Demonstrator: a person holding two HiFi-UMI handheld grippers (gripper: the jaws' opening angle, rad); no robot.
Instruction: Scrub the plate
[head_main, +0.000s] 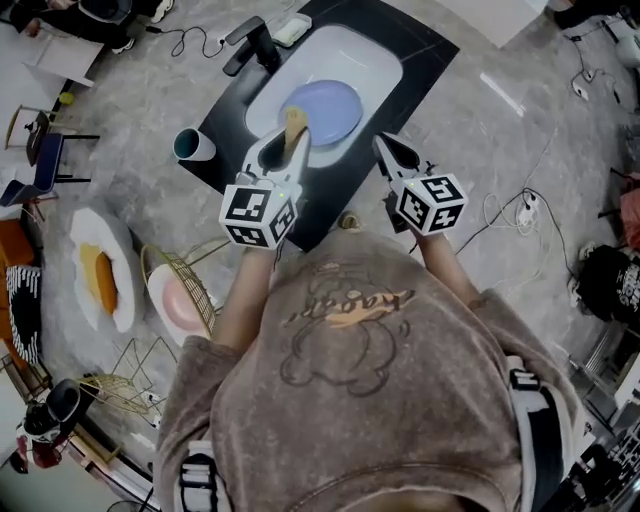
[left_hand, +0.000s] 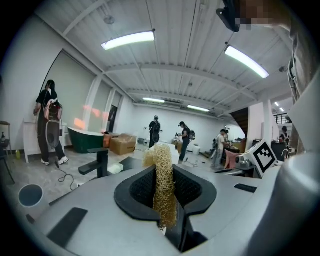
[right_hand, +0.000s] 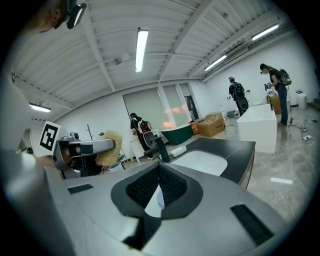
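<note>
Nearest to you: the L gripper (head_main: 283, 145) is pinching a straw-coloured loofah (left_hand: 164, 187). Its jaws are pressing on the loofah's sides, and much of it is standing out past the tips. The R gripper (right_hand: 159, 170) is hanging beside it w/ jaws pressed together and nothing btw them.

Just beyond, the lilac plate (head_main: 325, 108) is lying flat in the white sink (head_main: 375, 55), which is set in the black counter (head_main: 425, 50). In the head view the loofah tip is showing over the plate's near edge, but whether it is touching I cannot tell. At the sink's far rim the faucet (head_main: 250, 45) is standing, and a teal cup (head_main: 193, 146) is sitting on the counter's left corner.

Risks, as I am judging them:
- Nothing is holding the plate, so when you are pressing it is prob. sliding or turning in the smooth sink.
- The long free end of the loofah is prob. bending, or slipping out of the jaws, under hard pressure.
- Wide strokes to the left are endangering the cup.
</note>
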